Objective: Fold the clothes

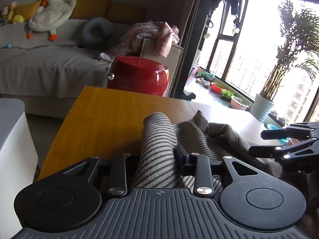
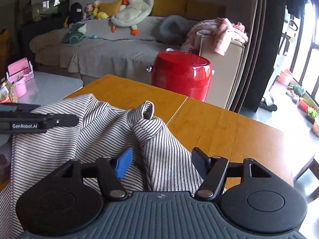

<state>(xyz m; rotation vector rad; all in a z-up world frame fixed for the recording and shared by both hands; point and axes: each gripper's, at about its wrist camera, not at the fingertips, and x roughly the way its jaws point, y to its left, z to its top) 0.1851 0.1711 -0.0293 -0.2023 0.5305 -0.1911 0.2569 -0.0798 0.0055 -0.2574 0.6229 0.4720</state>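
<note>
Nearest the left-wrist lens, the left gripper [image 1: 157,157] is clamped on a rolled fold of the striped garment [image 1: 159,139]; the cloth fills the gap between its jaws and bulges upward past them. Rest of the garment lies rumpled on the wooden table [image 1: 103,115], spreading from the grip toward the window side.

Right gripper [image 2: 161,162]: jaws stand apart over the same striped garment [image 2: 99,131]. A raised ridge of cloth runs between the blue-padded finger [image 2: 124,163] and the black one, but neither pad presses on it. Nothing held.

Right-wrist view shows the garment covering the near left part of the wooden table [image 2: 219,127], one cuff-like peak standing up near the table's centre seam. Left gripper [image 2: 39,120] enters that view over the garment's left edge.

Beyond the table's far edge: red drum-shaped stool [image 2: 181,75], then a grey-covered sofa [image 2: 111,51] with a white goose plush [image 2: 132,10].
</note>
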